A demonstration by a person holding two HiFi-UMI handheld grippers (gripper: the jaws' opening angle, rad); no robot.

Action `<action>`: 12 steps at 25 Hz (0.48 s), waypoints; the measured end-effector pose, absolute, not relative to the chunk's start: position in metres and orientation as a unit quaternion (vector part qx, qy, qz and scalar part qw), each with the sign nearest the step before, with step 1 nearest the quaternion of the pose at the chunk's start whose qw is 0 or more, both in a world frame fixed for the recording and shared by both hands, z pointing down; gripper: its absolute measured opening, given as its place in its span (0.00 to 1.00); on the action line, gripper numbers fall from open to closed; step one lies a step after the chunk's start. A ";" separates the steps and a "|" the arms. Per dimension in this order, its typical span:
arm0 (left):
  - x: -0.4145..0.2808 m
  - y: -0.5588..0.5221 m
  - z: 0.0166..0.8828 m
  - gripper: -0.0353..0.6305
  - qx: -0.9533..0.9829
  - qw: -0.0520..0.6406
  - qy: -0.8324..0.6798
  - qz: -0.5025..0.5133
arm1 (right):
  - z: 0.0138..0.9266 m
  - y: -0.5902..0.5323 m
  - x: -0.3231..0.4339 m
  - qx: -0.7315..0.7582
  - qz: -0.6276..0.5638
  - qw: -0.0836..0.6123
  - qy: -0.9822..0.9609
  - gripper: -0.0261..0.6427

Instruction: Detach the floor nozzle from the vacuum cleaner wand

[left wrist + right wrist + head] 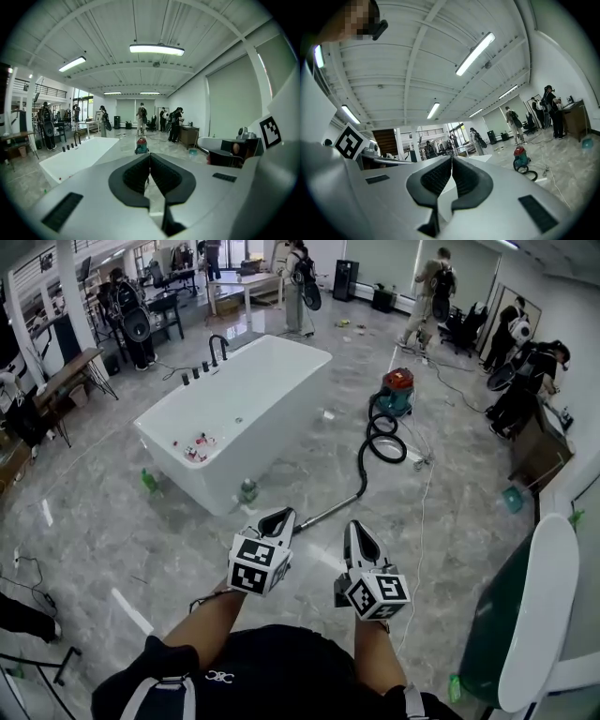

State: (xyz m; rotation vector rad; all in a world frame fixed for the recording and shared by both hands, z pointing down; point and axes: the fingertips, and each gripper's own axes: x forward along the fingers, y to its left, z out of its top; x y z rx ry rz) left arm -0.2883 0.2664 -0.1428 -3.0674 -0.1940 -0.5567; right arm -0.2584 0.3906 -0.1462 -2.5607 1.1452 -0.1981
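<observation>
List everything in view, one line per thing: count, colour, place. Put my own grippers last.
freestanding white bathtub: one, white, left of centre on the floor
canister vacuum cleaner: one, red top and teal body, right of the bathtub
vacuum hose: one, black, coiled in front of the canister
metal wand: one, silver, on the floor from the hose end toward the foreground
plastic bottles: two, greenish, on the floor by the bathtub's near end
people: several, dark clothes, far end and right side
left gripper: one, grey, jaws shut, nothing between them
right gripper: one, grey, jaws shut, nothing between them
</observation>
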 end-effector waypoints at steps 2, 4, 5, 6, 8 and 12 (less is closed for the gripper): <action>-0.270 0.280 -0.145 0.07 -0.983 0.011 -0.055 -0.176 | -0.146 0.401 -0.237 -0.894 -0.066 0.166 0.411 0.06; -0.255 0.291 -0.142 0.07 -0.982 0.011 -0.046 -0.181 | -0.143 0.410 -0.221 -0.889 -0.069 0.166 0.422 0.06; -0.248 0.295 -0.139 0.07 -0.982 0.010 -0.040 -0.184 | -0.142 0.414 -0.213 -0.886 -0.072 0.166 0.427 0.06; -0.242 0.299 -0.136 0.07 -0.982 0.008 -0.035 -0.187 | -0.140 0.417 -0.206 -0.884 -0.075 0.166 0.431 0.06; -0.230 0.307 -0.130 0.07 -0.981 0.005 -0.028 -0.194 | -0.134 0.423 -0.189 -0.880 -0.081 0.167 0.437 0.06; -0.211 0.317 -0.121 0.07 -0.978 0.013 -0.019 -0.208 | -0.131 0.428 -0.166 -0.873 -0.088 0.168 0.449 0.06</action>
